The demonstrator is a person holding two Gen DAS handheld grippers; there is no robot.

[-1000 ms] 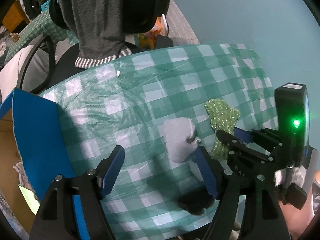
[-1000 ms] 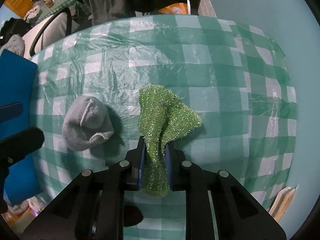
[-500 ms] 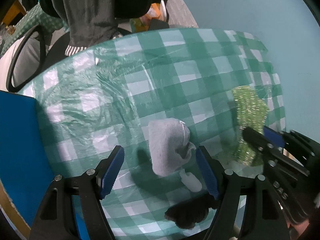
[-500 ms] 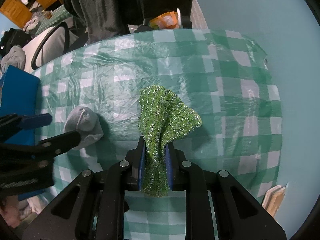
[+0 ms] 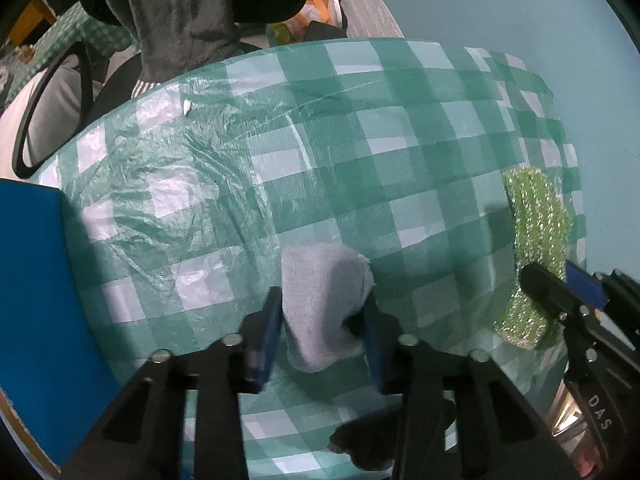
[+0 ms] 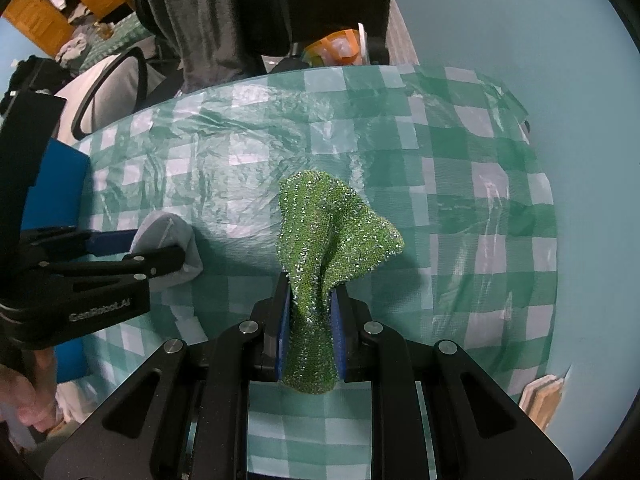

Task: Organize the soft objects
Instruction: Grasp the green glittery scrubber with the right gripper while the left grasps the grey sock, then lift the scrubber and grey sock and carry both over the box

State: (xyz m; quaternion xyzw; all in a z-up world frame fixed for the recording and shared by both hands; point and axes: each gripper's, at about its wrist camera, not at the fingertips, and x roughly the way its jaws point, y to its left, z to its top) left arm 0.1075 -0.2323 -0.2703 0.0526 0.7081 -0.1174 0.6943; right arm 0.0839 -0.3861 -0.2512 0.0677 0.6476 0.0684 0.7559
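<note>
Left tool points straight down at the bench; its jaws have just been closing and the blue pads now press both sides of the grey sock, which sits bunched on the green-and-white checked plastic cover. Right tool is clenched on the green glitter cloth: lower end pinched between the pads, upper part flaring out above the bench. In the right wrist view, sock and left tool sit to the left of the cloth, well apart from it. Blue box stands at the left bench edge, beside the left tool. Dark grey garment hangs beyond the far edge.
</note>
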